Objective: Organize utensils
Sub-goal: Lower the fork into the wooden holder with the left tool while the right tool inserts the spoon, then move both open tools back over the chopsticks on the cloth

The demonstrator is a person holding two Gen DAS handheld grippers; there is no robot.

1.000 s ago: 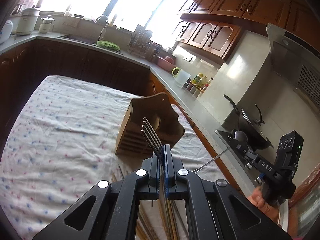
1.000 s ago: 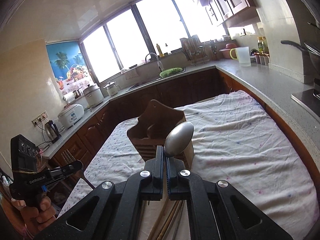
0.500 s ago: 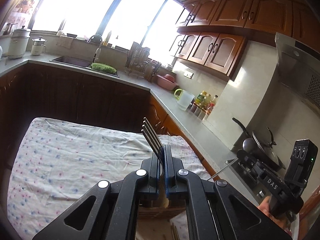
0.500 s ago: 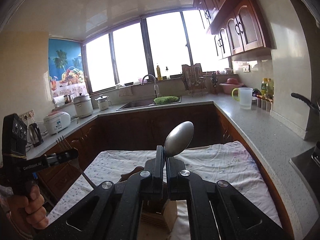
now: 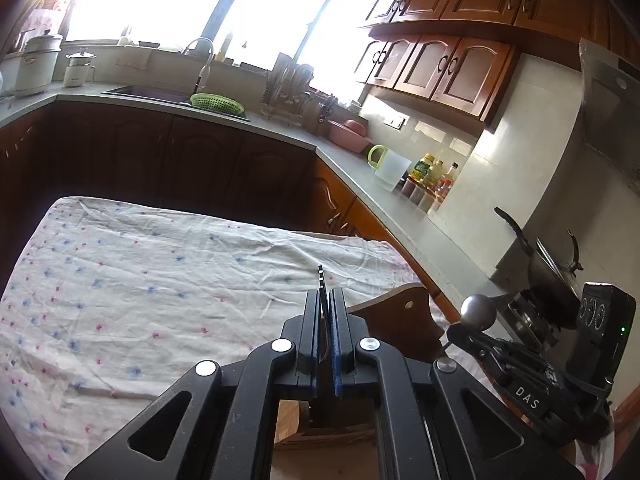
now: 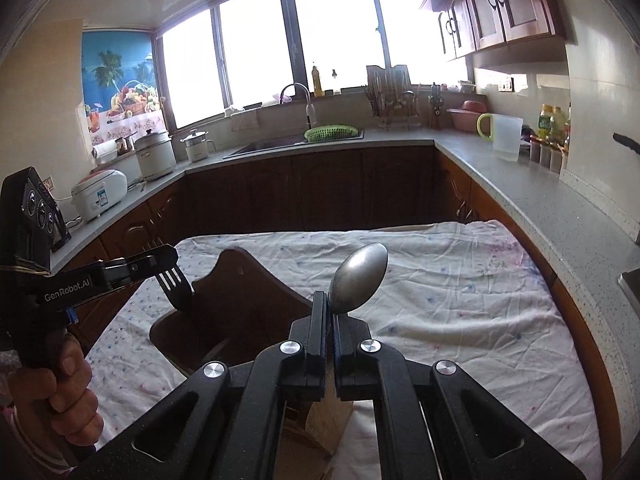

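My left gripper (image 6: 170, 276) is clenched on the fork (image 6: 176, 288), whose flat steel tines point up while its handle dips into the wooden holder (image 6: 240, 304) by the surface's (image 6: 460, 300) near edge. My right gripper (image 6: 331, 322) pinches the smooth, rounded spoon (image 6: 360, 278) above that holder. Slick, thin handles could twist in the jaws, snag the holder's rim and tip it.
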